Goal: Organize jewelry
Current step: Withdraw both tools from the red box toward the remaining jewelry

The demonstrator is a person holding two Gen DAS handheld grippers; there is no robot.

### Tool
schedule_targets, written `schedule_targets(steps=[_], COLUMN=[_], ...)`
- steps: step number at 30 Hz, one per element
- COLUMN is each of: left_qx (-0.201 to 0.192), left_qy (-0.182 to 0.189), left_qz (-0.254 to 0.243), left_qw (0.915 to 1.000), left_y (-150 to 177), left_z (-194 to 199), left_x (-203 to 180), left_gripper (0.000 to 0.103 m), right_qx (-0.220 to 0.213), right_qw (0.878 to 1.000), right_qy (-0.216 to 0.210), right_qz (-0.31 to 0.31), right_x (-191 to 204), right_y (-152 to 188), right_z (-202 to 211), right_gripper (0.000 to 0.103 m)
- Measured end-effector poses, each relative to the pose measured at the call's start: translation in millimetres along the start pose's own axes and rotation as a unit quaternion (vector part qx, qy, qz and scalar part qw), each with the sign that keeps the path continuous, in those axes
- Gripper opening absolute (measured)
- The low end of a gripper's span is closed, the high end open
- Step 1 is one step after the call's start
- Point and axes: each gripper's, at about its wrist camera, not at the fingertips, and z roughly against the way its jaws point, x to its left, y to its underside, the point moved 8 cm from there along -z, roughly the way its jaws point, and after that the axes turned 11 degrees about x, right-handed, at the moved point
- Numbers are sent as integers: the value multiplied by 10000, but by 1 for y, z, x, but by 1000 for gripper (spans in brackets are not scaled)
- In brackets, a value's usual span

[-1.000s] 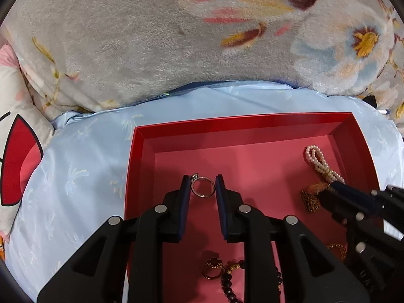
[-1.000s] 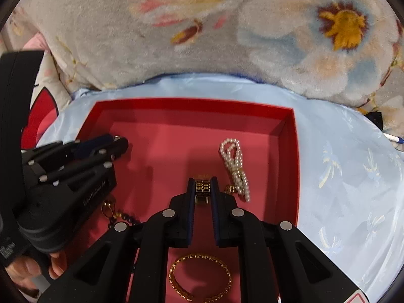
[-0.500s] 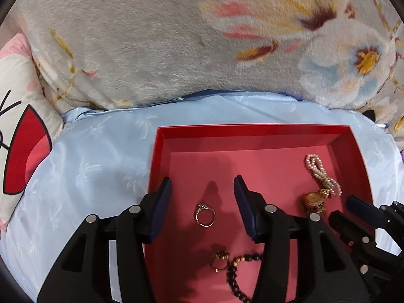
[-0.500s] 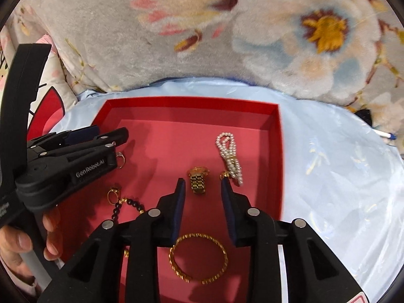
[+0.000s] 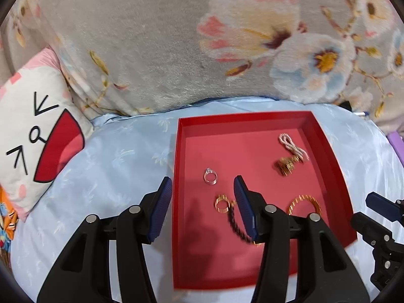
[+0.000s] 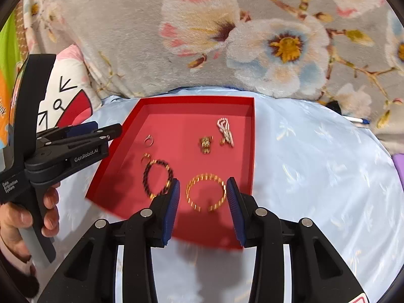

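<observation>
Both grippers hover with fingers spread, holding nothing. The left gripper (image 5: 203,202) and right gripper (image 6: 203,202) sit at six o'clock of a red tray (image 6: 197,101) on the bed, where the silver ring (image 5: 210,176), pearl strand (image 6: 225,130) and gold bangle (image 6: 205,192) lie apart.

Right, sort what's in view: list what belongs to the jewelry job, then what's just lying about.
Job:
red tray
silver ring
gold ring
bead bracelet
gold bangle
gold watch
pearl strand
left hand-held gripper, open
right hand-held gripper, open

Lying about:
floral blanket
cartoon pillow
blue sheet
pen
</observation>
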Motion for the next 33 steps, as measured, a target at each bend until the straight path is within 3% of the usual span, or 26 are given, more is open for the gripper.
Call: schedule_targets(steps=[9, 11, 17, 27, 30, 33], left_qx=[-49, -27, -81, 267, 394, 316], left_qy=[267, 332, 261, 356, 442, 275], left_qz=[-134, -155, -233, 10, 113, 73], left_qw=[9995, 9993, 9994, 9990, 9982, 9991], left_y=[54, 70, 112, 199, 217, 225], left_z=[45, 53, 69, 52, 42, 39], left_x=[-12, -14, -12, 1, 5, 8], left_gripper=[53, 58, 58, 64, 64, 64], right_qx=[-115, -115, -69, 51, 123, 170], right_qw=[9999, 9999, 9994, 9989, 9993, 9995], right_qy=[13, -21, -184, 18, 57, 129], right_qz=[121, 69, -293, -469, -340, -250], right_x=[1, -3, -25, -54, -48, -43], right_y=[67, 81, 125, 178, 184, 188], right_z=[37, 42, 48, 41, 32, 22], right_gripper=[42, 44, 44, 44, 44, 44])
